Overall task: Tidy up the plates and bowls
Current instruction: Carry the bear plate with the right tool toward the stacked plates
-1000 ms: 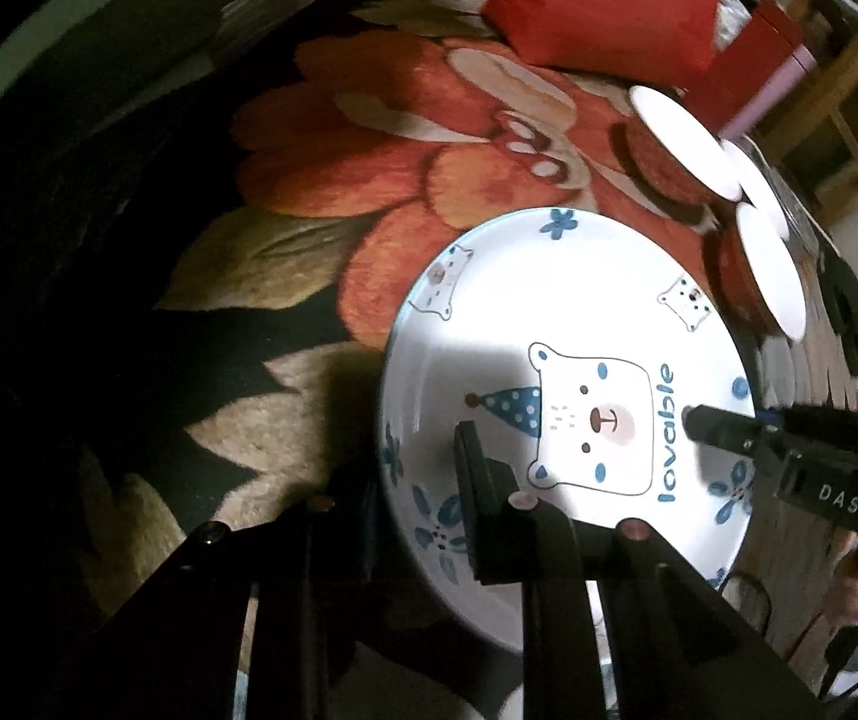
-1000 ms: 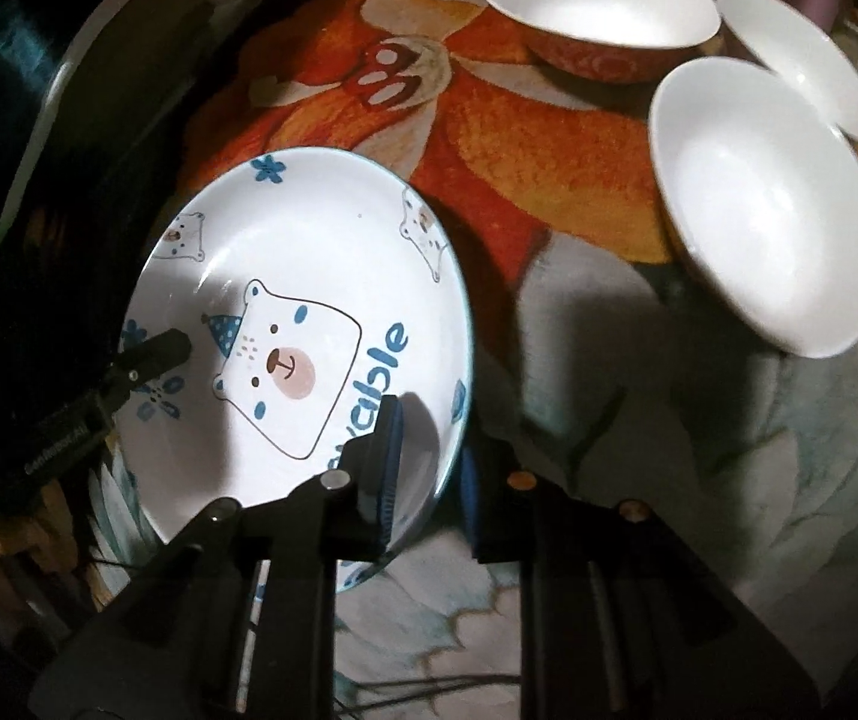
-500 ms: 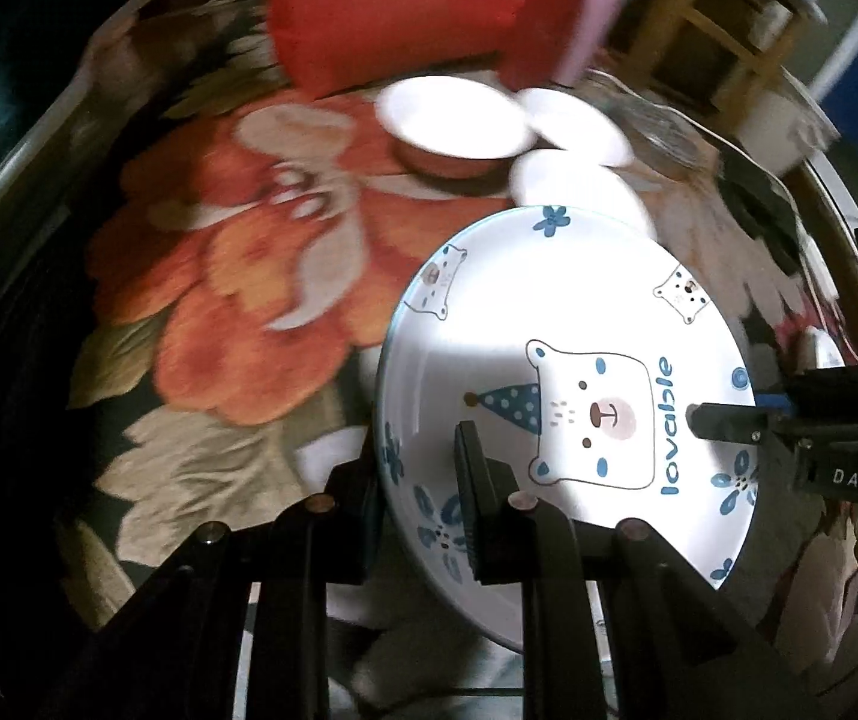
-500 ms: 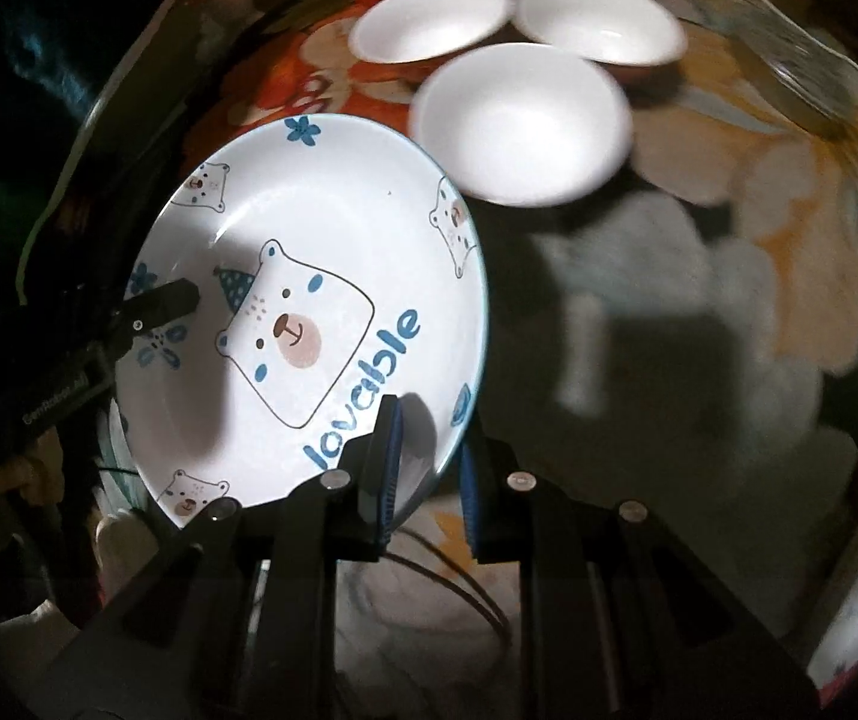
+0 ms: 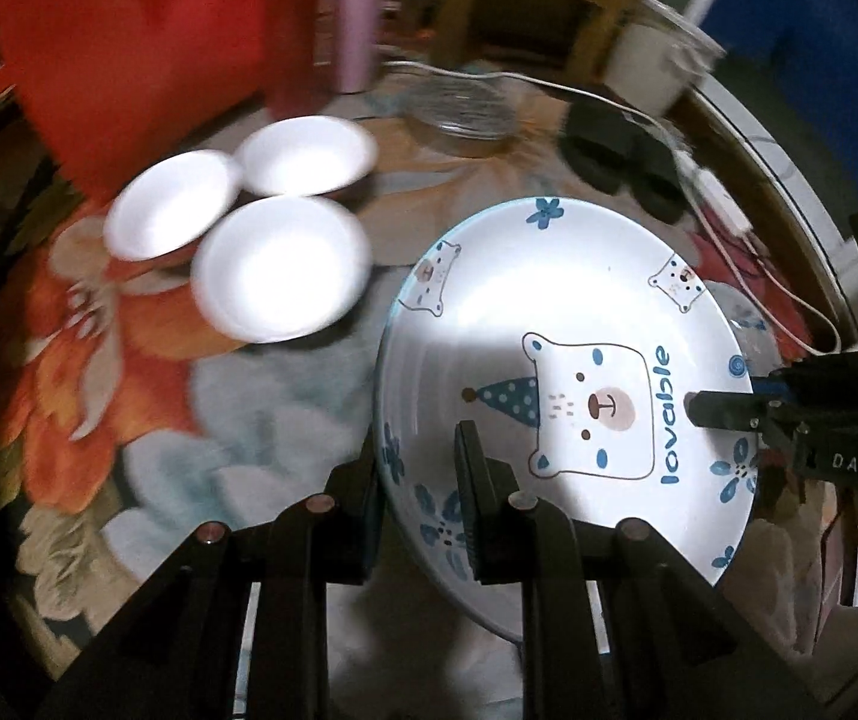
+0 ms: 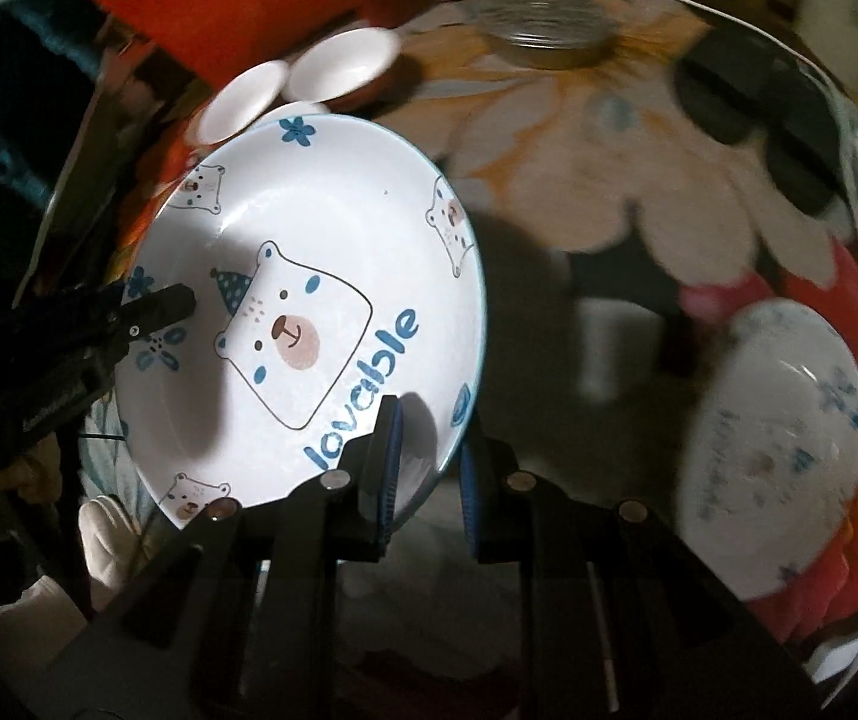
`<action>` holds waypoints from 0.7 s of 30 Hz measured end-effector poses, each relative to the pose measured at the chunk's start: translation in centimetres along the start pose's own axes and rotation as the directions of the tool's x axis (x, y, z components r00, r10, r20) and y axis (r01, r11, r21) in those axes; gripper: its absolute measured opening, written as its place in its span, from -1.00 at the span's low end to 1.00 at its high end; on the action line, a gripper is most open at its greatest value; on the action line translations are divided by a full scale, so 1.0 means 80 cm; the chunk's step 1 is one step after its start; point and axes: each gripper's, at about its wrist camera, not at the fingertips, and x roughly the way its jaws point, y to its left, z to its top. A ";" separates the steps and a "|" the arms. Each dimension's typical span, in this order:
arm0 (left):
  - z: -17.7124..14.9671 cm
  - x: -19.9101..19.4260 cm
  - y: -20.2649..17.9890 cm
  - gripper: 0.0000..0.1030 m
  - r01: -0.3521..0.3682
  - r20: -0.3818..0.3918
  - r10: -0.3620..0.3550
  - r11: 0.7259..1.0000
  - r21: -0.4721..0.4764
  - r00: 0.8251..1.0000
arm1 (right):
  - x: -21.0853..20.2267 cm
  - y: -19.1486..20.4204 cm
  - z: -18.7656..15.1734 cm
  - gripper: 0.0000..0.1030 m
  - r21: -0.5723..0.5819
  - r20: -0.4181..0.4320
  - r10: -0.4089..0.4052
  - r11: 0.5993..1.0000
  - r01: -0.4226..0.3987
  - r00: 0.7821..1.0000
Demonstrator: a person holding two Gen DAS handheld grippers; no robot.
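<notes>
Big floral-clothed table (image 5: 99,408) below, and above it the white ceramic plate printed with a blue-hatted bear and "lovable" (image 5: 567,372) rides clear of the cloth, tilted. Both claws are clenched on its rim: left claw (image 5: 423,480) on the near-left edge, right claw (image 6: 429,456) opposite. Far left, three small white bowls (image 5: 279,264) cluster together. At right waits a second patterned plate (image 6: 777,438), likely the stacking target: next, level out, centre over it, lower gently.

Two wrist fisheyes, steeply downward, close over the table, from opposite sides, sharing the bear plate (image 5: 561,324)
</notes>
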 end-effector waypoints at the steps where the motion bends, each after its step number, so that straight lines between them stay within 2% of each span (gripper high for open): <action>1: 0.001 0.004 -0.015 -0.60 0.007 -0.002 -0.007 1.000 0.014 1.000 | -0.005 -0.017 -0.007 -0.64 0.024 0.004 -0.010 1.000 0.010 1.000; 5: 0.005 0.029 -0.074 -0.60 0.044 -0.020 -0.043 0.997 0.055 0.999 | -0.021 -0.070 -0.030 -0.64 0.103 0.007 -0.032 0.994 0.032 0.999; 12: 0.008 0.067 -0.156 -0.60 0.103 -0.057 -0.099 0.992 0.074 0.993 | -0.039 -0.141 -0.075 -0.64 0.194 -0.011 -0.068 0.979 0.069 0.998; 21: 0.031 0.110 -0.251 -0.60 0.128 -0.072 -0.121 0.986 0.110 0.990 | -0.058 -0.229 -0.118 -0.64 0.360 0.002 -0.092 0.929 0.085 0.996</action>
